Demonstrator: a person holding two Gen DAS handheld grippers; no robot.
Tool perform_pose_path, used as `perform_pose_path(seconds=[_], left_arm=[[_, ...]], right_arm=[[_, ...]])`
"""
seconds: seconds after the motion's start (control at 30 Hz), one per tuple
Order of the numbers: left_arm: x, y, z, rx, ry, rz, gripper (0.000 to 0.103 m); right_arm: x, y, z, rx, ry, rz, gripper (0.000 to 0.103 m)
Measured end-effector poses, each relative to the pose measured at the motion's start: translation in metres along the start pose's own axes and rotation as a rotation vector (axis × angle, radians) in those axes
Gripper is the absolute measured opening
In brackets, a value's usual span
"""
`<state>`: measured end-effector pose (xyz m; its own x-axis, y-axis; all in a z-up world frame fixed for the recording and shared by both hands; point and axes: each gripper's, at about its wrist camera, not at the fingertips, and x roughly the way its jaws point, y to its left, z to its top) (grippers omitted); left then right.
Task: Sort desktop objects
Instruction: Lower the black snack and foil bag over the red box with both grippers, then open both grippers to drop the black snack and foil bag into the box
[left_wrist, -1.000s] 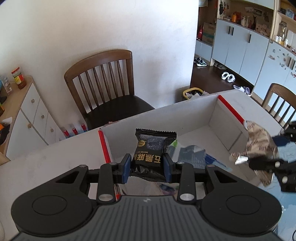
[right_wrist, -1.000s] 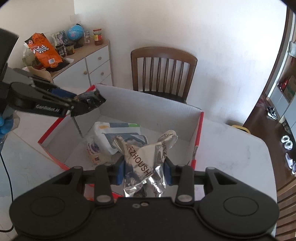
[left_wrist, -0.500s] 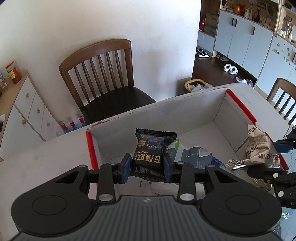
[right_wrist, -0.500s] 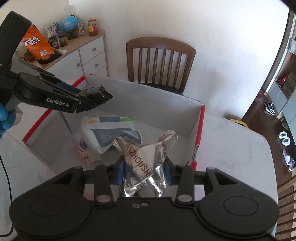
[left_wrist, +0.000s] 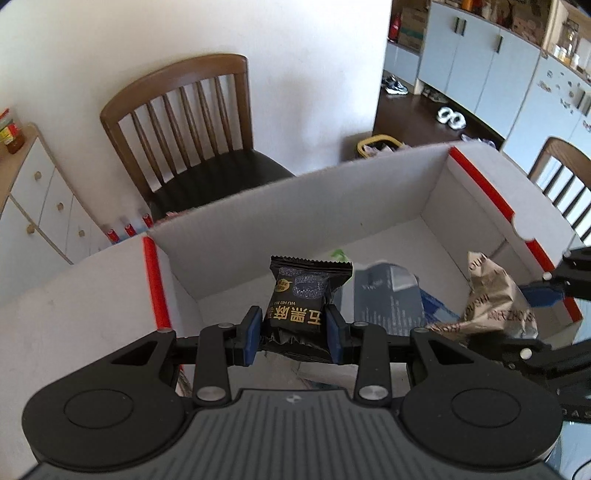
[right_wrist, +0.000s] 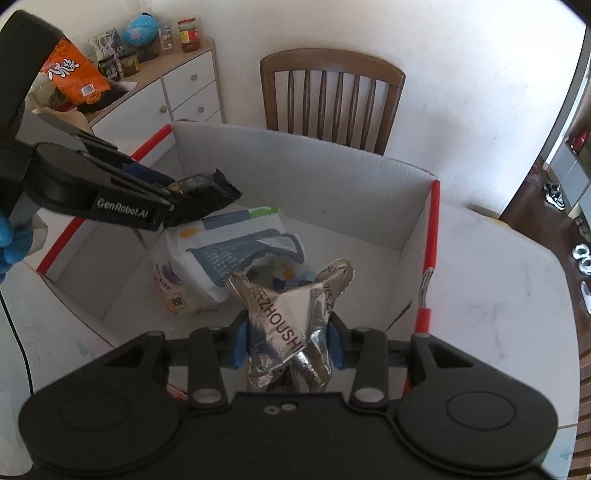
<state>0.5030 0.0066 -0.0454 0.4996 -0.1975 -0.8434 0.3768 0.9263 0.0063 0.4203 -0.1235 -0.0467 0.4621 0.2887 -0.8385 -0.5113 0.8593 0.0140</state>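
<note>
My left gripper (left_wrist: 294, 334) is shut on a small black snack packet (left_wrist: 301, 295) with gold lettering, held above the left part of a white cardboard box (left_wrist: 295, 199) with red edges. That same packet (right_wrist: 207, 192) and the left gripper (right_wrist: 181, 201) show at the left of the right wrist view. My right gripper (right_wrist: 289, 341) is shut on a crumpled silver foil packet (right_wrist: 291, 310), held over the box's (right_wrist: 332, 177) near right side. The foil packet (left_wrist: 491, 299) also appears at the right in the left wrist view. A white and blue pouch (right_wrist: 236, 251) lies on the box floor.
The box stands on a white table (right_wrist: 491, 280). A brown wooden chair (left_wrist: 192, 122) stands behind it against the wall. A white drawer cabinet (right_wrist: 177, 88) with jars, a globe and an orange snack bag (right_wrist: 74, 74) is at the left. A hand in a blue glove (right_wrist: 9, 247) holds the left gripper.
Both grippers have sunk lower and moved in over the box, each still gripping its packet. The box interior now fills more of both views.
</note>
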Motion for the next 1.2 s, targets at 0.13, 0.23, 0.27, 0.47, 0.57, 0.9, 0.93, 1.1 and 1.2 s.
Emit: perform_pose_path(seconds=[0.13, 0.23, 0.27, 0.47, 0.57, 0.9, 0.93, 1.1, 1.2], left_arm=[[0.005, -0.005, -0.004, 0.008, 0.030, -0.034, 0.034], [0.007, -0.009, -0.008, 0.023, 0.047, -0.053, 0.034], [0.007, -0.010, -0.009, 0.027, 0.051, -0.058, 0.034], [0.007, -0.013, -0.017, 0.033, 0.075, -0.075, 0.034], [0.008, -0.014, -0.021, 0.039, 0.080, -0.070, 0.036], [0.012, -0.011, -0.023, 0.003, 0.091, -0.060, 0.043], [0.012, -0.013, -0.024, 0.006, 0.091, -0.061, 0.046], [0.007, -0.023, -0.025, 0.031, 0.078, -0.051, 0.060], [0.003, -0.026, -0.025, 0.035, 0.066, -0.056, 0.072]], right_arm=[[0.002, -0.002, -0.002, -0.006, 0.008, -0.001, 0.041], [0.005, -0.002, -0.003, -0.017, 0.017, -0.003, 0.041], [0.006, -0.002, -0.004, -0.019, 0.019, -0.006, 0.041], [0.009, -0.005, -0.006, -0.036, 0.027, -0.017, 0.041], [0.010, -0.005, -0.005, -0.038, 0.028, -0.020, 0.042], [0.008, -0.008, -0.008, -0.034, 0.012, -0.048, 0.051], [0.007, -0.009, -0.008, -0.034, 0.007, -0.050, 0.052], [0.000, -0.011, -0.011, -0.036, -0.017, -0.056, 0.062], [-0.008, -0.013, -0.012, -0.026, -0.041, -0.046, 0.065]])
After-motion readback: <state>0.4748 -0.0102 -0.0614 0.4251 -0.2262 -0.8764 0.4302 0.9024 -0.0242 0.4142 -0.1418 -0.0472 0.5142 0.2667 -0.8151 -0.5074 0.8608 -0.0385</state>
